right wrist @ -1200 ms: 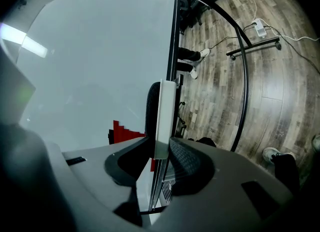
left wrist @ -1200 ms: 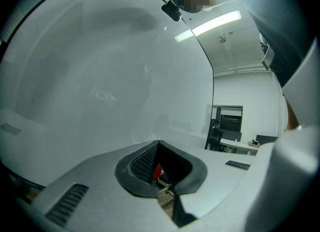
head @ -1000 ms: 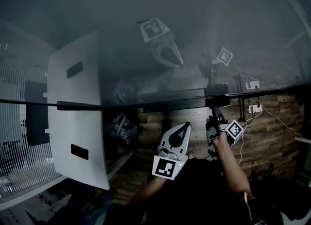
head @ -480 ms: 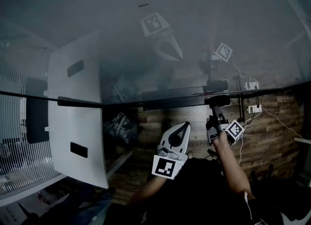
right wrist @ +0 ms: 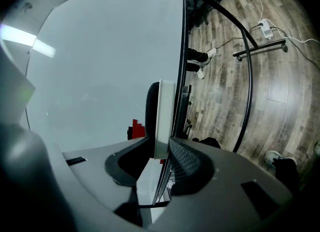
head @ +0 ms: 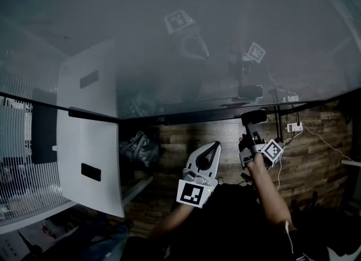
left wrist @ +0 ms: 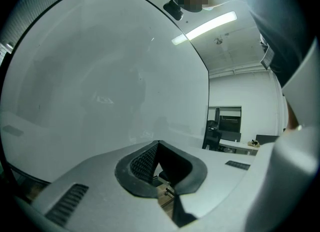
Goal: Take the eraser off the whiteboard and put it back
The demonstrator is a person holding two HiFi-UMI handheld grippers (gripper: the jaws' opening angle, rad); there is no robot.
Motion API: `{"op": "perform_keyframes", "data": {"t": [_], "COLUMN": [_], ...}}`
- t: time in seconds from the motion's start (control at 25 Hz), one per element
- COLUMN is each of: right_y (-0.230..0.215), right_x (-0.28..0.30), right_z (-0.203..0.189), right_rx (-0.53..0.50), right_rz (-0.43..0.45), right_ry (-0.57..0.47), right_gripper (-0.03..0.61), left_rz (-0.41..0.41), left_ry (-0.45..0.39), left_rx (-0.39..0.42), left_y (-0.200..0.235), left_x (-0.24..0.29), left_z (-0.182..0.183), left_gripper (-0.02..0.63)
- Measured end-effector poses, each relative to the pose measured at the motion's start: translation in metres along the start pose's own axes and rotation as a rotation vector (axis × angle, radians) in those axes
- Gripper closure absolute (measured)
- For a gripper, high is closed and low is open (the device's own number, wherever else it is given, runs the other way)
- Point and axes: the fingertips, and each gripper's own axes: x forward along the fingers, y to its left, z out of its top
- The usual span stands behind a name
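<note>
The glossy whiteboard (head: 169,45) fills the upper half of the head view, and both grippers are mirrored in it. My right gripper (head: 252,125) is shut on the eraser (head: 254,116) and holds it at the board's lower edge (head: 197,118). In the right gripper view the eraser (right wrist: 164,110), white with a dark felt side, stands on edge between the pads of the right gripper (right wrist: 162,148), close to the whiteboard (right wrist: 100,65). My left gripper (head: 213,146) hangs below the board, shut and empty. In the left gripper view its tips (left wrist: 158,146) meet in front of the whiteboard (left wrist: 100,75).
A white panel (head: 90,130) stands at the left, with a black bag (head: 138,147) on the wooden floor beside it. A power strip with cables (head: 293,125) lies at the right. A small red object (right wrist: 137,128) sits by the board. The stand's black tube (right wrist: 247,75) crosses the floor.
The head view has tilted a little, so the mirrored grippers sit higher in the picture. Both grippers keep their places, and the right one still holds the eraser.
</note>
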Motion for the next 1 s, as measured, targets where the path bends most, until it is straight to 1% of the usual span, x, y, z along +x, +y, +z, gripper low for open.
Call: {"op": "perform_keyframes", "data": {"t": [0.52,0.68,0.84,0.92,1.0], "right_y": [0.027,0.044,0.057,0.062,0.065], "right_x": [-0.026,-0.035,-0.043,-0.05,-0.057], "right_z": [-0.006,-0.015,-0.021,-0.025,-0.028], "right_rx": [-0.126,-0.235,-0.305,-0.336,-0.391], "right_rz": [0.059,0.091,0.113,0.111,0.101], "right_ry": [0.036,0.057,0.068,0.07,0.074], "right_gripper": [0.446,0.447,0.447,0.446,0.448], "left_rz": [0.003,0.004,0.007,0.008,0.01], "left_ry": [-0.025,-0.031,-0.037,-0.038,-0.041], "left_rx": [0.031,0.036,0.047,0.053,0.06], "left_y": [-0.021,-0.026,-0.031,-0.034,-0.036], "left_x": [-0.017,-0.024,-0.03,-0.034,-0.038], "left_z": [0.004,0.004,0.004,0.003,0.003], "left_gripper": [0.606,0.606,0.606,0.606,0.606]}}
